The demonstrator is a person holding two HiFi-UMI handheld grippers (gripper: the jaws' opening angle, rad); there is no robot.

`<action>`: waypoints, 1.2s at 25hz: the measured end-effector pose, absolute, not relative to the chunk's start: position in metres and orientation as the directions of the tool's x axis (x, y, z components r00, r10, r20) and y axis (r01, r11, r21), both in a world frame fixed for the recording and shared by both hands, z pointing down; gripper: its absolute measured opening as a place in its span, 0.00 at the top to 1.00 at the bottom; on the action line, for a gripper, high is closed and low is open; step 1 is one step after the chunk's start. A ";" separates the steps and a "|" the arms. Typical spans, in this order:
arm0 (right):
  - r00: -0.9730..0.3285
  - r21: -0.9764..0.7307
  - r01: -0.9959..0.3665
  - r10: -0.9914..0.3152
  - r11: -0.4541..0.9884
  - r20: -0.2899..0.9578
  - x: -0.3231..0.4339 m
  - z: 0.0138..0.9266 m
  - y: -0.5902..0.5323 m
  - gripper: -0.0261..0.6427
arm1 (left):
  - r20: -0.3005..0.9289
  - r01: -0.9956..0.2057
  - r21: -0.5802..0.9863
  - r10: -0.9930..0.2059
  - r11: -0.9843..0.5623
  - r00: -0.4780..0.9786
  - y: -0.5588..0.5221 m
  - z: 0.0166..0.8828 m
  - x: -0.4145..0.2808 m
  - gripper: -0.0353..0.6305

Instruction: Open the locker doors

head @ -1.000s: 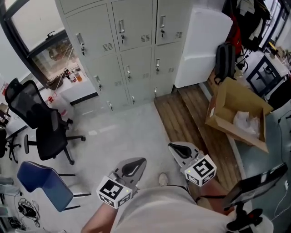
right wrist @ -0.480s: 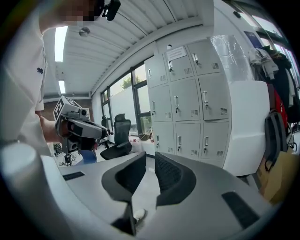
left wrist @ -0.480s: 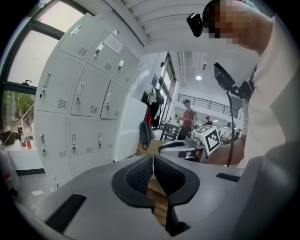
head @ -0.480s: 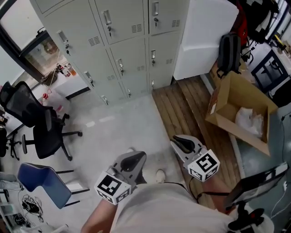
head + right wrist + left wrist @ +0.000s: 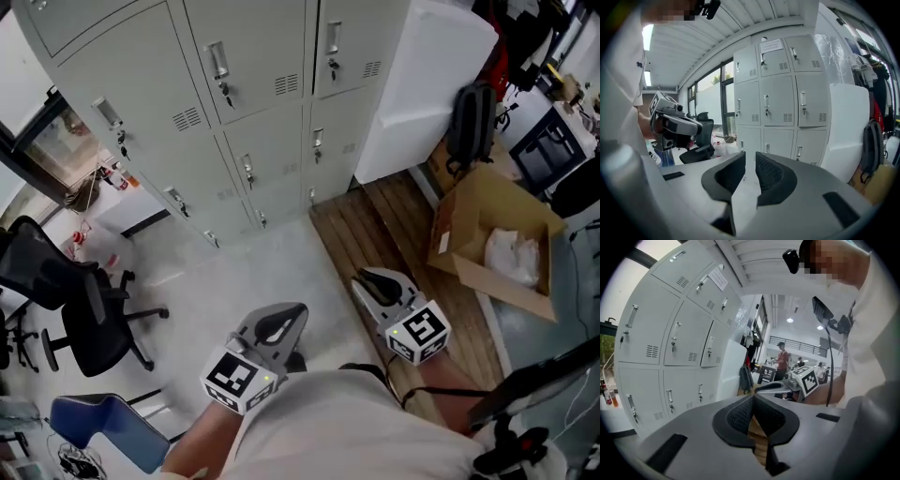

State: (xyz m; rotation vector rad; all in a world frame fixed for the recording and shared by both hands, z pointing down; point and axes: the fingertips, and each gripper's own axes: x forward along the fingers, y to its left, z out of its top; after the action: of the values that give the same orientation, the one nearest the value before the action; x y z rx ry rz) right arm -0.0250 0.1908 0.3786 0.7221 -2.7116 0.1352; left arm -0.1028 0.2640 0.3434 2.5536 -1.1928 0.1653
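Note:
A bank of grey lockers (image 5: 258, 56) fills the upper left of the head view, every door closed, each with a small handle and lock. The lockers (image 5: 778, 101) stand straight ahead in the right gripper view and the lockers (image 5: 689, 338) lie to the left in the left gripper view. My left gripper (image 5: 286, 314) hovers over the floor well short of them, shut and empty; its pads meet at the tip (image 5: 752, 398). My right gripper (image 5: 366, 279) is beside it, level with it, also empty, with only a sliver between its pads (image 5: 750, 157).
A white cabinet (image 5: 422, 94) stands right of the lockers with a black backpack (image 5: 469, 117) leaning by it. An open cardboard box (image 5: 497, 239) sits on the wooden platform (image 5: 375, 234). A black office chair (image 5: 66, 300) and a blue chair (image 5: 103, 427) are at the left.
Both grippers and the head have travelled towards the lockers, which now look larger and nearer. The office chairs have slid towards the lower left edge.

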 end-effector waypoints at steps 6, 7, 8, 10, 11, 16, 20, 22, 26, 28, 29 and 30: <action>-0.743 -0.001 -0.608 -0.568 0.794 0.354 -0.062 0.403 0.106 0.93 | 0.271 -0.732 0.251 -0.680 -0.634 0.682 0.215 0.358 -0.161 0.93; -0.735 -0.008 -0.618 -0.573 0.786 0.363 -0.064 0.409 0.092 0.93 | 0.272 -0.734 0.262 -0.682 -0.627 0.679 0.209 0.360 -0.166 0.93; -0.729 -0.014 -0.625 -0.577 0.781 0.369 -0.065 0.416 0.076 0.93 | 0.272 -0.737 0.272 -0.685 -0.619 0.675 0.202 0.361 -0.170 0.93; -0.723 -0.026 -0.633 -0.580 0.773 0.376 -0.067 0.430 0.040 0.93 | 0.281 -0.746 0.290 -0.692 -0.599 0.665 0.185 0.368 -0.175 0.93; -0.722 -0.034 -0.636 -0.579 0.771 0.379 -0.069 0.438 0.020 0.93 | 0.291 -0.752 0.298 -0.694 -0.588 0.659 0.175 0.373 -0.177 0.93; -0.733 -0.068 -0.631 -0.565 0.773 0.380 -0.079 0.481 -0.086 0.92 | 0.347 -0.795 0.310 -0.716 -0.522 0.606 0.122 0.386 -0.176 0.93; -0.765 -0.103 -0.588 -0.510 0.802 0.393 -0.097 0.517 -0.159 0.87 | 0.383 -0.828 0.307 -0.736 -0.469 0.559 0.073 0.391 -0.167 0.93; -0.770 -0.117 -0.574 -0.485 0.811 0.414 -0.105 0.538 -0.192 0.82 | 0.390 -0.840 0.311 -0.746 -0.445 0.540 0.047 0.392 -0.163 0.93; -0.775 -0.142 -0.558 -0.453 0.817 0.442 -0.119 0.576 -0.243 0.82 | 0.389 -0.862 0.331 -0.776 -0.385 0.496 0.010 0.390 -0.154 0.93; -0.776 -0.139 -0.551 -0.443 0.823 0.450 -0.127 0.590 -0.264 0.82 | 0.397 -0.869 0.333 -0.782 -0.365 0.481 0.000 0.390 -0.151 0.93; -0.776 -0.137 -0.546 -0.436 0.827 0.456 -0.132 0.597 -0.273 0.82 | 0.406 -0.873 0.332 -0.782 -0.357 0.474 -0.004 0.392 -0.151 0.93; -0.776 -0.136 -0.540 -0.429 0.831 0.462 -0.136 0.603 -0.280 0.82 | 0.415 -0.877 0.331 -0.781 -0.347 0.466 -0.006 0.393 -0.150 0.93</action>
State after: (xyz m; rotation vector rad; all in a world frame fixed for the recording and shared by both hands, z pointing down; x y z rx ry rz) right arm -0.1362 -0.2801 0.6029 0.7208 -2.5934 0.3653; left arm -0.1505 -0.0062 0.3933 2.2088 -1.3768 0.2494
